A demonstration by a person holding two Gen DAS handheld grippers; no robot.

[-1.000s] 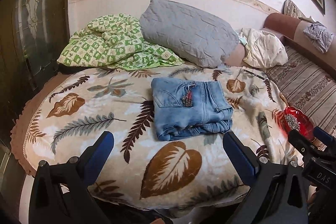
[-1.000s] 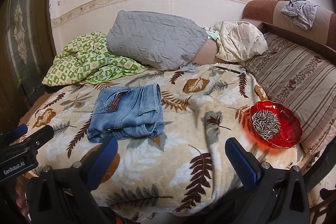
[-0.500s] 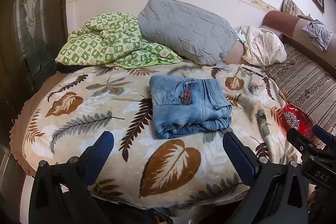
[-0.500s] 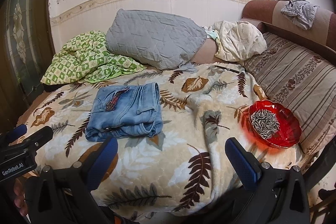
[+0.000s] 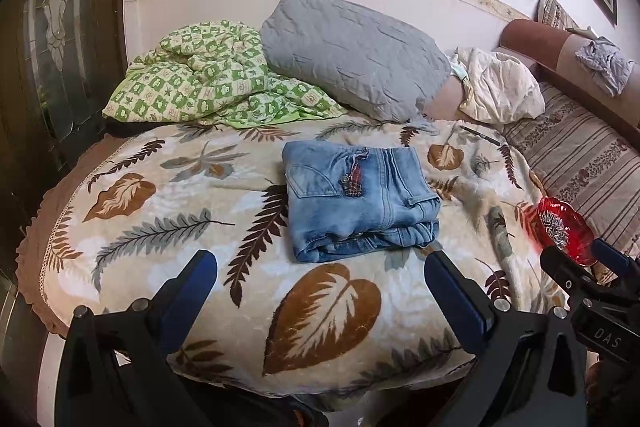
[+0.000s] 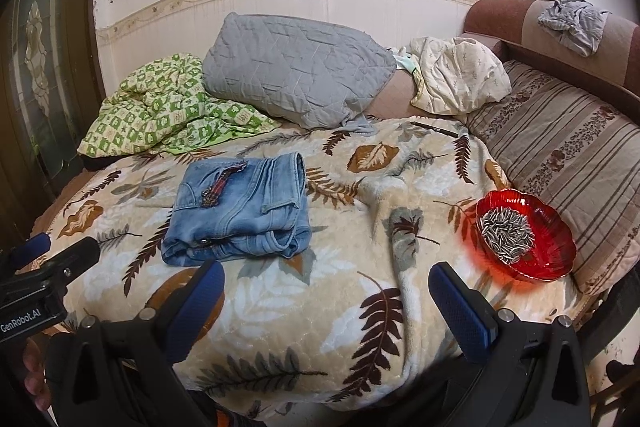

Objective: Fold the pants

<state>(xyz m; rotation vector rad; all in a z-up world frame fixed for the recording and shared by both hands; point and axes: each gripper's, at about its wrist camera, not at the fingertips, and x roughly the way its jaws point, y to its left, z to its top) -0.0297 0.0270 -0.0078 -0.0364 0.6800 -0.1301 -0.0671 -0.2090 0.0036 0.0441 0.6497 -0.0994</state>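
Observation:
Light blue denim pants (image 5: 356, 201) lie folded into a compact stack on the leaf-patterned blanket (image 5: 200, 227), with a small red-trimmed ornament on top. They also show in the right wrist view (image 6: 240, 211). My left gripper (image 5: 320, 267) is open and empty, held back near the bed's front edge, short of the pants. My right gripper (image 6: 326, 275) is open and empty, to the right of the pants and apart from them. The right gripper's side shows in the left wrist view (image 5: 580, 279), and the left gripper's in the right wrist view (image 6: 48, 263).
A red glass dish of sunflower seeds (image 6: 524, 235) sits on the blanket's right side. A grey quilted pillow (image 5: 352, 51), a green checked quilt (image 5: 208, 75) and a cream bundle (image 5: 500, 91) lie at the back. A striped cushion (image 6: 560, 155) is on the right.
Both grippers have drawn back slightly from the bed, jaws still open. The folded pants have not moved.

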